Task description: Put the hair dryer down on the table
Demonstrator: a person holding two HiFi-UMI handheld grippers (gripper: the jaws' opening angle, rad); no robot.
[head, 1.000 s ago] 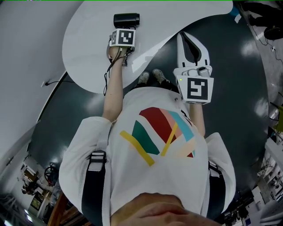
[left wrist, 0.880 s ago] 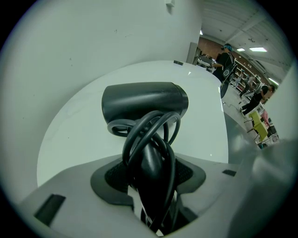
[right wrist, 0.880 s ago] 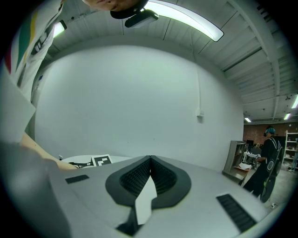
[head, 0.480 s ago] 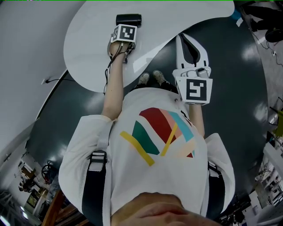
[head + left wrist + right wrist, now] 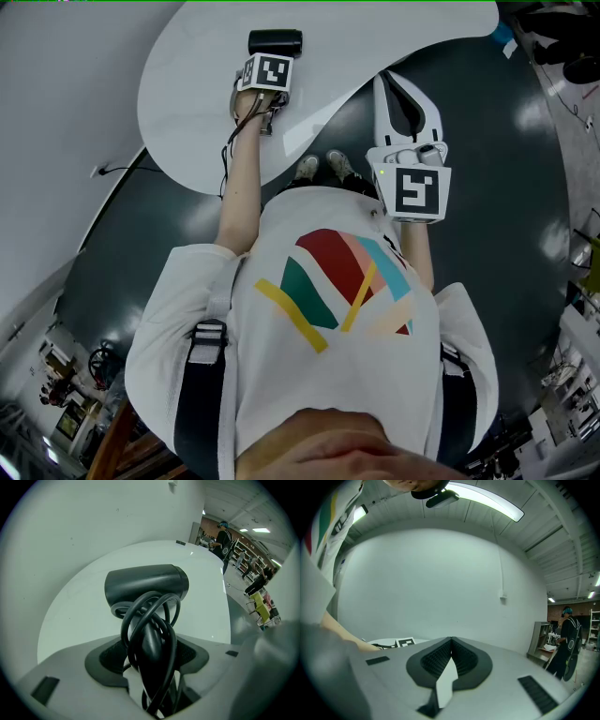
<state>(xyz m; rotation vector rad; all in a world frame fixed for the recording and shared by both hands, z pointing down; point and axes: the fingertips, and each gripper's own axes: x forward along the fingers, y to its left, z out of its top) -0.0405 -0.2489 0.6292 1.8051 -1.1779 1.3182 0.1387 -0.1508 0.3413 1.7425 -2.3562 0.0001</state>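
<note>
The dryer (image 5: 146, 585) lies at the top centre of the head view, on the white table (image 5: 187, 103) near its far edge. In the left gripper view its barrel sits crosswise in mid-frame against the tabletop, apparently resting there, though the contact underneath is not visible. The left gripper (image 5: 150, 660) is opening. Between its jaws are the handle (image 5: 151, 644) and the loops of cord (image 5: 129, 620) wound round it, and the pads look to be just easing off the cord, not squeezing it.

The step in hand appears to be the release. To do it well, the jaws should go fully wide before the gripper moves at all, because the cord loops bulge out to both pads and could catch on the ribbed rubber. The gripper should then draw straight back along the handle, toward the bottom of the left gripper frame, without lifting or twisting, so a snagged loop does not drag the dryer. If the barrel rocks, it is best to pause and let it settle.

The right gripper (image 5: 451, 653) has its jaws together with nothing between them. It is held off the table at the right of the head view and is best left where it is.
</note>
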